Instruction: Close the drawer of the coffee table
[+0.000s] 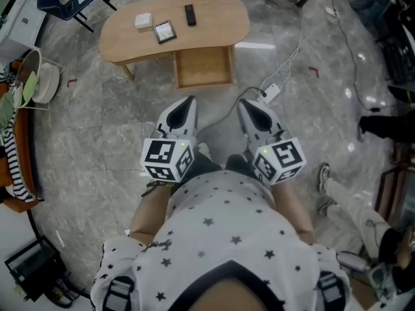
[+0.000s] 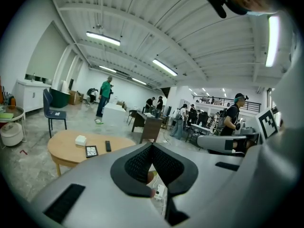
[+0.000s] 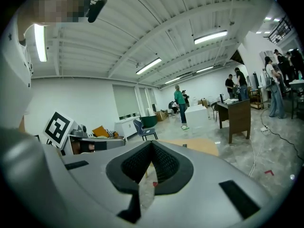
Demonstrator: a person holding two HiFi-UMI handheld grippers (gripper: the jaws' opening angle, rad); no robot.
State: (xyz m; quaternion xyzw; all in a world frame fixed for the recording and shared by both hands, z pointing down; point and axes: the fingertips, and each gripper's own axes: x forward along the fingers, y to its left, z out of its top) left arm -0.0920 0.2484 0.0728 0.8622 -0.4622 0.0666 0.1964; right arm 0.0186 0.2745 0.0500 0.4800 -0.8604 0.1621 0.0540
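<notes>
Drawer (image 1: 204, 67) stands pulled out from the near side of the wooden surface (image 1: 214, 18), and its inside looks empty. On the head view it's well ahead of me, and both tools sit close to my body, well apart from it. Left tool (image 1: 187, 102) has its jaws pressed fully together w/ nothing btwn them. Right tool (image 1: 244, 105) is the same, closed & empty. That suits a push.

Step in hand, as I read it, is the approach, w/ no contact yet. To do it well I'd keep both tools closed & use the tips as blunt pushers on the drawer's front panel. One tip goes each side of centre, so it goes in square & doesn't rack on its runners. I'd keep the push level & straight along the slide, not downward. I'd ease off near the end so the surface doesn't skid on the polished floor. A skid could shake the white box (image 1: 143, 21), remote (image 1: 190, 14) & dark square item (image 1: 165, 31) on top.

Watch-out: a power strip (image 1: 271, 92) & its cable lie on the floor just ahead of the right tool, so I'd step round & not snag them. Neither gripper view shows the drawer itself, so I'd aim by the head view.
</notes>
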